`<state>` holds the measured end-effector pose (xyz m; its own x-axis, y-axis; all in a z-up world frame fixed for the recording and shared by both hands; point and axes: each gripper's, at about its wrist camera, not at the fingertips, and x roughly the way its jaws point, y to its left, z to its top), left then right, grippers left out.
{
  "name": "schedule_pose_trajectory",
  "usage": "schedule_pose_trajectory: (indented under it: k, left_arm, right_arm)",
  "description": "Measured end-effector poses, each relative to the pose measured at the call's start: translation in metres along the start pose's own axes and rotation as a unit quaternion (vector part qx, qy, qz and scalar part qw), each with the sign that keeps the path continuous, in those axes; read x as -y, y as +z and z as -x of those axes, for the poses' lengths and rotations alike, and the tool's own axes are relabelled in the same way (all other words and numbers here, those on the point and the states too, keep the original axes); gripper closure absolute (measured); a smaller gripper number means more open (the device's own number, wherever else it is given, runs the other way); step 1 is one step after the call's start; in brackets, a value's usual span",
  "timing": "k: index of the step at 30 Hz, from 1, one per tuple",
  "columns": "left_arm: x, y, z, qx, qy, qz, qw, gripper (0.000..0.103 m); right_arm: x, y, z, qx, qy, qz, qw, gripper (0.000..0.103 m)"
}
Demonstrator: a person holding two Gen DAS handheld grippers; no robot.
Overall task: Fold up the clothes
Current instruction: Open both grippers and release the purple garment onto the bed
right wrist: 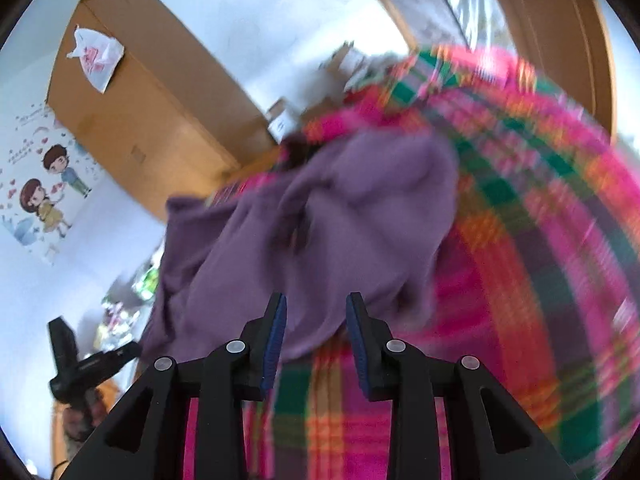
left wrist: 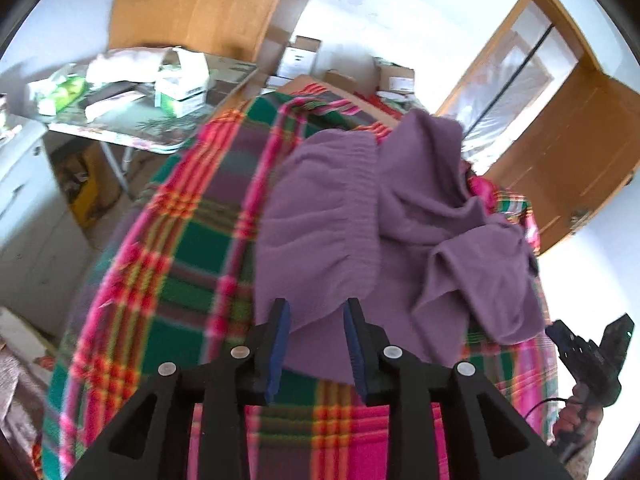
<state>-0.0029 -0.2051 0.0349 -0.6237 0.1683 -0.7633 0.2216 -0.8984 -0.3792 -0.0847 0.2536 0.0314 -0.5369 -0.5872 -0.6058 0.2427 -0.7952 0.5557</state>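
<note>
Garment: purple knit garment (left wrist: 360, 216) lies crumpled on the plaid blanket (left wrist: 176, 248) over the bed.
Left gripper (left wrist: 316, 312): yours gapes apart, empty, at its near hem.
Right gripper (right wrist: 316, 308): also parted, holding nothing.
Handling: soft, light, floppy, I judge.
Hold: pinch the ribbed band (left wrist: 360, 184) or a hem corner.

Black left gripper (left wrist: 316, 340), blue-padded fingers (left wrist: 280, 344), silver round screws (left wrist: 239, 352)

Garment (left wrist: 360, 216) lies on the blanket (left wrist: 168, 248) (crumpled) — table (left wrist: 132, 128) behind-left.
</note>
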Motion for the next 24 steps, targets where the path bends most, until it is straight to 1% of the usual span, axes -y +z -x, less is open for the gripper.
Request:
schedule_pose_trajectory:
  k: [2,6,9,12,15,19,21,23,24]
  left_arm:
    - [-0.001,-0.006,-0.001,0.004,0.022,-0.02,0.9996,0.075]
    - [-0.005,-0.013,-0.005,-0.003,0.062,-0.036,0.9974,0.075]
    - [-0.013,-0.015,-0.001,0.006,0.066,-0.032,0.9973,0.075]
    - [-0.021,-0.015,0.001,0.01,0.079,-0.03,0.9964,0.074]
    - [-0.025,-0.015,-0.004,0.0,0.068,-0.025,0.9973,0.074]
    - [-0.019,-0.015,-0.011,-0.006,0.068,-0.04,0.9969,0.074]
    - [-0.017,-0.015,-0.013,-0.01,0.06,-0.046,0.9971,0.074]
    - [-0.014,-0.016,-0.012,-0.009,0.069,-0.054,0.9961,0.074]
    - [-0.011,-0.018,-0.01,-0.003,0.071,-0.067,0.9952,0.074]
  right_arm:
    - [-0.014,-0.013,-0.012,-0.02,0.006,0.013,1.0,0.067]
    - [-0.044,-0.033,-0.036,-0.05,0.01,0.053,0.997,0.065]
    - [-0.066,-0.041,-0.046,-0.052,0.006,0.088,0.995,0.064]
    - [-0.079,-0.049,-0.06,-0.071,0.024,0.091,0.993,0.062]
    - [-0.092,-0.055,-0.078,-0.089,0.034,0.093,0.991,0.062]
    - [-0.113,-0.063,-0.095,-0.093,0.011,0.134,0.986,0.06]
    - [-0.123,-0.066,-0.1,-0.085,-0.005,0.16,0.983,0.056]
    - [-0.135,-0.069,-0.102,-0.075,-0.021,0.192,0.978,0.052]
    - [-0.14,-0.07,-0.102,-0.071,-0.028,0.208,0.975,0.052]
